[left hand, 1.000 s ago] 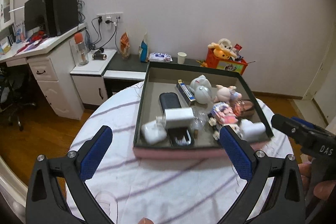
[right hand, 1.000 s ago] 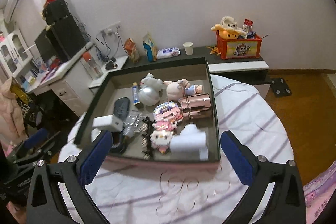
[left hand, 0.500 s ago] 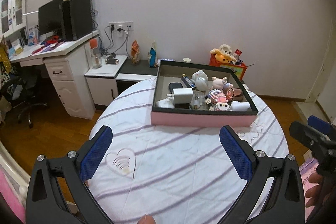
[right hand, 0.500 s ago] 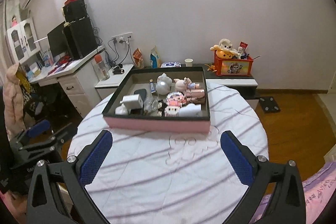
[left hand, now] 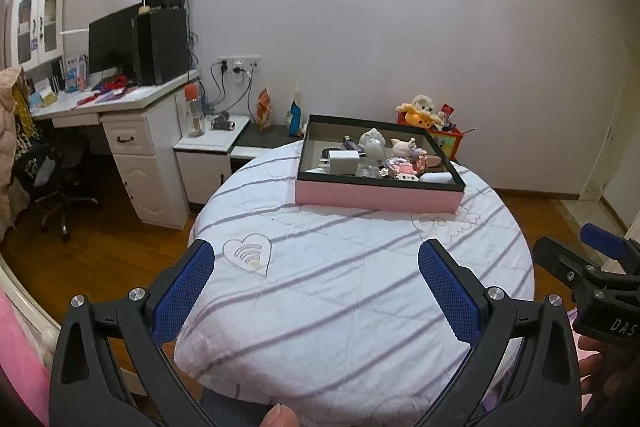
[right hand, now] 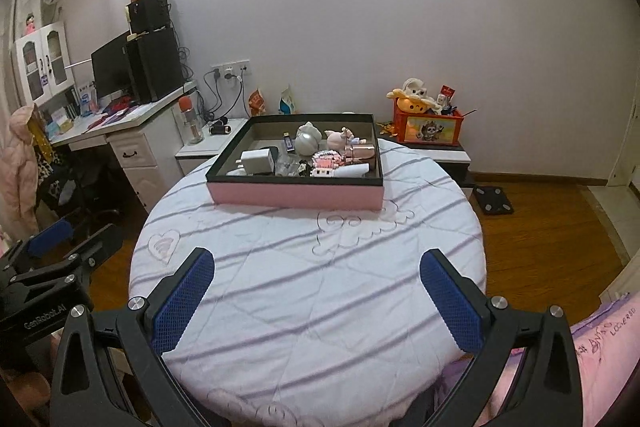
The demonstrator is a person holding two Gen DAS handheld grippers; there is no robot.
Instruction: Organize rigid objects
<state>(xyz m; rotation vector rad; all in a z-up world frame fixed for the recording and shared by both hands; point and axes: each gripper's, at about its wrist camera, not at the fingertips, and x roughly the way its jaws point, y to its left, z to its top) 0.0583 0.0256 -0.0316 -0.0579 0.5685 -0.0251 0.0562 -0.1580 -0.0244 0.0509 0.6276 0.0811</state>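
I see the round bench [left hand: 360, 291] under both grippers. The pink box [right hand: 296, 195] of small rigid objects sits well ahead of them. My left gripper [left hand: 316, 291] and right gripper [right hand: 317, 293] gape wide, empty.
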